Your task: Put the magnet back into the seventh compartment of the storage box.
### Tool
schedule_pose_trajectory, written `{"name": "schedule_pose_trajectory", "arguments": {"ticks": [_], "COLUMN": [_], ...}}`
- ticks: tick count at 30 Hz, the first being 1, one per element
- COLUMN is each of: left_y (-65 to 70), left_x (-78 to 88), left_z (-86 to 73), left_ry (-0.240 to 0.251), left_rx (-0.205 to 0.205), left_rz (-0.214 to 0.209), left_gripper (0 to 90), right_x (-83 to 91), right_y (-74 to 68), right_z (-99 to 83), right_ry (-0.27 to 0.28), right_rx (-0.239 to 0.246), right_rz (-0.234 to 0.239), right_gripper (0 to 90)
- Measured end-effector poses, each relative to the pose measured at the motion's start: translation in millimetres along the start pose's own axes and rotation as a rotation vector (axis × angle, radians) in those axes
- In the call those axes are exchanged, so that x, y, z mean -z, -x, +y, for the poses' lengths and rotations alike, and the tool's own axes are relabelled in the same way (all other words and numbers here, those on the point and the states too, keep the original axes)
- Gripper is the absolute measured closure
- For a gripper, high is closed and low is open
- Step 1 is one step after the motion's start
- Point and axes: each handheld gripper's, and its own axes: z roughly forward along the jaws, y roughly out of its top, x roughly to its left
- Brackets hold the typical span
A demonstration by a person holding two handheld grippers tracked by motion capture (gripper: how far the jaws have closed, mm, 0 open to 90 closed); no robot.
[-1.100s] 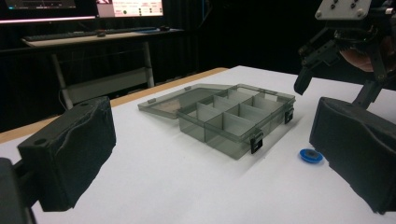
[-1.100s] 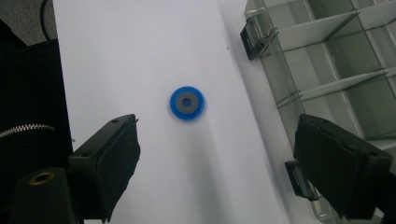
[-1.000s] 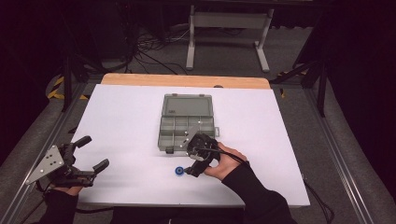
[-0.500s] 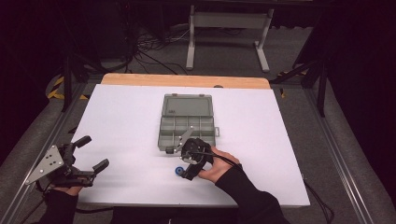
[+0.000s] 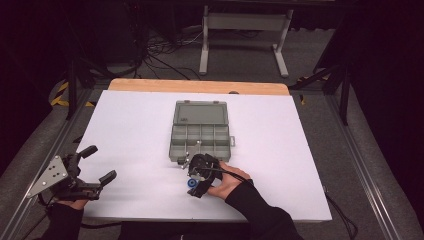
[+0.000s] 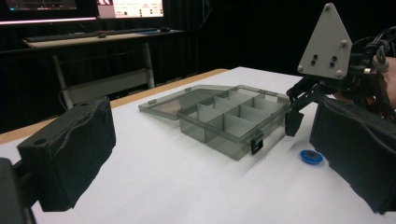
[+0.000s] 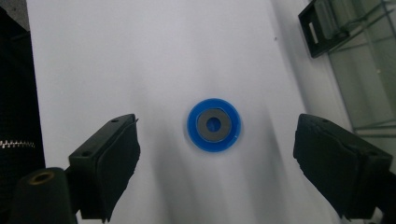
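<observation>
The right hand-held gripper (image 5: 192,184) hangs directly over a small blue ring (image 7: 214,124) with a dark centre, its jaws spread wide on either side and touching nothing. The ring lies flat on the table (image 5: 130,130), just near of the near edge of the compartment box (image 5: 200,137), which stands open with its lid (image 5: 202,113) laid back on the far side. The left hand-held gripper (image 5: 97,164) rests at the near left corner of the table, well apart from the work, jaws open and empty.

By my reading, the pick-up has not yet happened: the ring is lined up between the jaws but ungrasped, so closing on it, lifting it and setting it into one of the box's compartments (all of which look empty, as far as the tinted plastic lets me tell) are left to do.

The table is covered in plain white, with a strip of wood showing along its far edge. Beyond it the room is dark, with a white metal stand (image 5: 242,35) and loose cables on the grey floor.
</observation>
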Motion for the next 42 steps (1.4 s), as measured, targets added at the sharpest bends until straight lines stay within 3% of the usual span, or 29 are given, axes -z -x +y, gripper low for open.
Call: {"name": "schedule_pose_trajectory", "arguments": {"ticks": [8,17,25,33,42], "left_y": [-0.4,-0.3,-0.4,-0.5,-0.3], "left_x": [0.2,0.2,0.0,0.3,0.0], "left_z": [0.2,0.1,0.0,0.2,0.1], "left_ry": [0.0,0.002,0.002,0.0,0.002], "left_rx": [-0.006,-0.005,-0.006,-0.005,-0.005], "left_rz": [-0.001,0.0,0.0,0.0,0.001], "left_gripper": [1.0,1.1,1.0,1.0,1.0], "right_x": [-6.8,-6.3,-5.9,-1.7,17.3], "right_y": [-0.7,-2.3,-1.7,-1.6,-3.7], "right_z": [0.7,1.5,1.3,1.2,2.1], "right_ry": [-0.006,0.0,0.0,0.006,0.053], "right_rx": [-0.004,0.008,0.008,0.005,0.014], "right_rz": [0.008,-0.017,-0.011,-0.018,-0.032], "right_gripper": [21.0,42.8,61.2,61.9,61.9]}}
